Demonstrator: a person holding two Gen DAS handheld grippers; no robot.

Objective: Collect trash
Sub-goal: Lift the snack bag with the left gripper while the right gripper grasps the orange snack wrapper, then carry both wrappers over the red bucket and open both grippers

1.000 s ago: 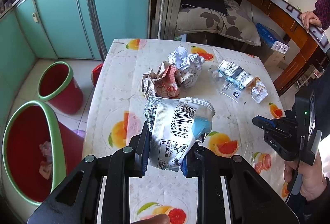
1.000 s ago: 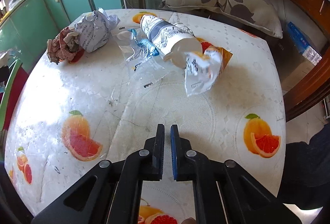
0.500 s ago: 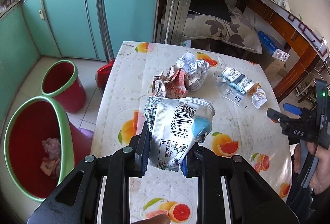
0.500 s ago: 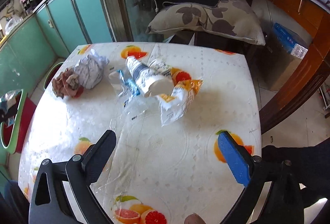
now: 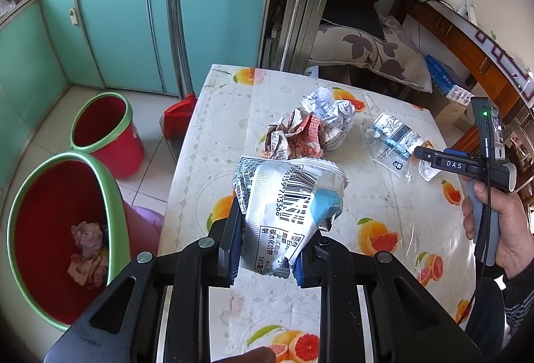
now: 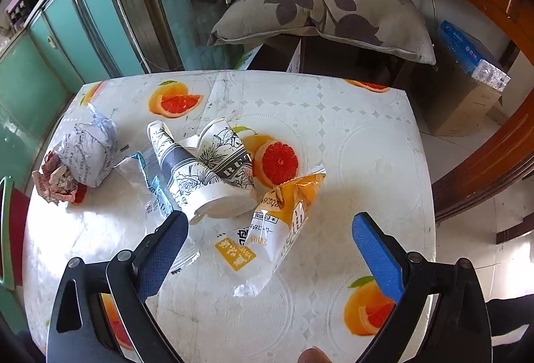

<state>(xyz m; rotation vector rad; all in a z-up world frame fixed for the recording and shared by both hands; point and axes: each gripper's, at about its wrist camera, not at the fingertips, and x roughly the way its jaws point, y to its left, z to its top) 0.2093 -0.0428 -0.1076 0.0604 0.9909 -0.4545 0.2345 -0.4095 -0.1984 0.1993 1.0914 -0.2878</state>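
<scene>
From the left wrist, the left gripper (image 5: 267, 249) clamps a silver snack wrapper (image 5: 287, 206) above the table (image 5: 207, 142); a green-rimmed red bin (image 5: 50, 236) stands to its left.

From the right wrist, the right gripper (image 6: 267, 246) gapes wide, grasping nothing, an orange wrapper (image 6: 277, 229) lying between its fingers and crushed paper cups (image 6: 203, 176) just beyond.

black gripper frames with silver screws; fingers (image 6: 375, 256) padded blue; dark sleeve (image 5: 520, 283).
</scene>
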